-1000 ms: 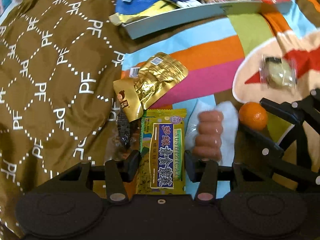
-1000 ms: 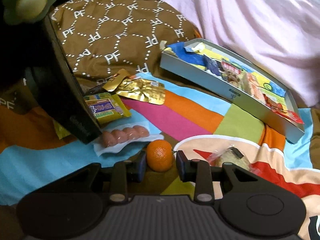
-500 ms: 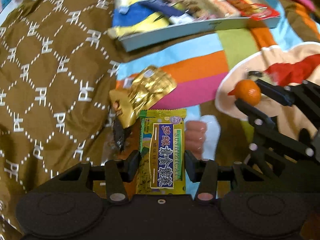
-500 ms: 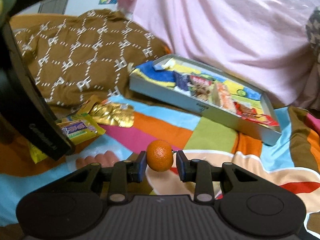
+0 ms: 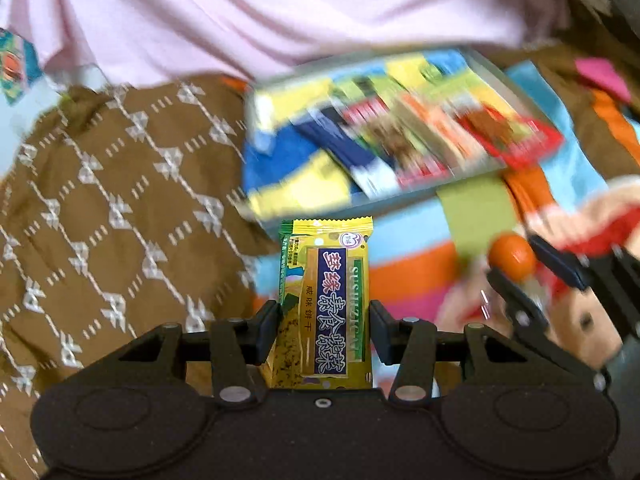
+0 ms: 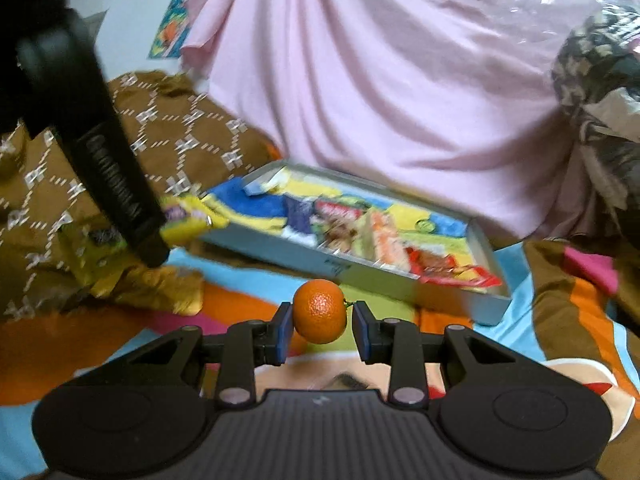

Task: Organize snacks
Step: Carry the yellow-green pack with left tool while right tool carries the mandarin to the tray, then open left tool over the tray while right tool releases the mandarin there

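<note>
Left wrist view: the left tool [image 5: 323, 330] is clamped on a yellow packet [image 5: 326, 304], one pad on each long edge. The packet stands upright between the fingers, its blue label facing the camera and its crimped top edge above the fingertips, clear of the bedding below. Beyond it lies a shallow grey box [image 5: 496, 76], blurred, filled with bright wrappers in blue, yellow and red. The box rests on a striped blanket [image 5: 408, 276] of blue, orange, pink and green. To the left spreads a brown quilt [image 5: 120, 208] with a white diamond pattern, and pink cloth [image 5: 280, 12] hangs behind everything. At the right edge the right tool [image 5: 516, 268] comes into view, gripping an orange [image 5: 512, 258] above the blanket.

Right wrist view: the right tool [image 6: 320, 326] holds the orange [image 6: 320, 311] between its blue pads, the left pad pressed to the fruit and a short stem poking out toward the right pad. The orange is lifted off the blanket [image 6: 560, 320]. Just past it sits the box [image 6: 452, 298], its near wall facing the camera, with wrappers laid side by side inside. At the upper left the black body of the left tool [image 6: 100, 152] slants down, and the yellow packet [image 6: 188, 220] shows at its lower end, held near the box's left corner. A gold pouch [image 6: 152, 288] lies on the blanket below the packet, beside the quilt [image 6: 192, 136]. The pink cloth [image 6: 380, 80] fills the background.
</note>
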A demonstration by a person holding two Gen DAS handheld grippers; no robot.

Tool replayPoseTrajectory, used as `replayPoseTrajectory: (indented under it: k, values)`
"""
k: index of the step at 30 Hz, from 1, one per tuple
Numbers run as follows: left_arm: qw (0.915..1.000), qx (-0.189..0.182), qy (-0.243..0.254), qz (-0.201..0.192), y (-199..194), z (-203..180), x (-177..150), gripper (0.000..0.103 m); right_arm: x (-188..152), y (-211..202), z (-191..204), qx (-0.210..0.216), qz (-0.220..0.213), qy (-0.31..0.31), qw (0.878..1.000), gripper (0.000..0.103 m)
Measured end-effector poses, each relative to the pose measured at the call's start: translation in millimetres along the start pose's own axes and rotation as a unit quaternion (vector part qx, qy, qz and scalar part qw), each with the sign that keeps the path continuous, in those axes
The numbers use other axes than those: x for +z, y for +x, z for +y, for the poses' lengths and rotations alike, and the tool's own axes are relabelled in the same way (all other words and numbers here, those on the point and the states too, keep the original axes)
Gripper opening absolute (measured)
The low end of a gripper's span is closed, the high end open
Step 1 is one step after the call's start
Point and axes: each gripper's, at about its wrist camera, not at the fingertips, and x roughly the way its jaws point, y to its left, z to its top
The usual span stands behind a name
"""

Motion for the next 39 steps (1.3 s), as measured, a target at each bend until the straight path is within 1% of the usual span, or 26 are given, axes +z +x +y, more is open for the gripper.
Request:
replayPoseTrajectory:
  k: [4, 7, 11, 14, 19, 26, 31, 35, 39]
  values:
    - [0.9985, 0.017, -0.038, -0.034, 6.9, 7.2, 31.8, 0.050, 7.3, 15.2, -6.8, -0.015, -0.020, 0.017, 1.000, 0.036]
    - [0.9956, 0.027, -0.067, -0.060, 16.2, 10.5, 53.2, 0.050, 12.2, 29.2, -8.3, -0.026, -0.035, 0.022, 0.999, 0.036]
    - [0.9921, 0.036, -0.091, -0.078, 35.2, 9.7, 75.1, 0.050, 18.2, 48.9, -10.2, -0.035, -0.048, 0.035, 0.998, 0.036]
    - [0.9907, 0.040, -0.102, -0.080, 50.8, 9.8, 84.4, 0.050, 23.8, 59.8, -12.7, -0.041, -0.063, 0.043, 0.996, 0.036]
    - [0.9880, 0.048, -0.129, -0.070, 80.0, 11.4, 90.5, 0.050, 26.2, 75.1, -21.1, -0.045, -0.073, 0.052, 0.995, 0.036]
    - [0.9821, 0.053, -0.166, -0.071, 111.2, 14.3, 92.2, 0.050, 20.8, 96.4, -32.0, -0.039, -0.051, 0.086, 0.994, 0.036]
    - [0.9821, 0.050, -0.167, -0.070, 121.3, 9.9, 86.5, 0.050, 14.7, 101.9, -29.7, -0.034, -0.037, 0.089, 0.995, 0.036]
    - [0.9835, 0.043, -0.158, -0.077, 123.6, 6.4, 84.3, 0.050, 14.4, 102.8, -27.3, -0.034, -0.038, 0.085, 0.995, 0.037]
    - [0.9832, 0.045, -0.162, -0.071, 127.4, 5.2, 81.7, 0.051, 13.9, 103.5, -27.8, -0.036, -0.038, 0.084, 0.995, 0.038]
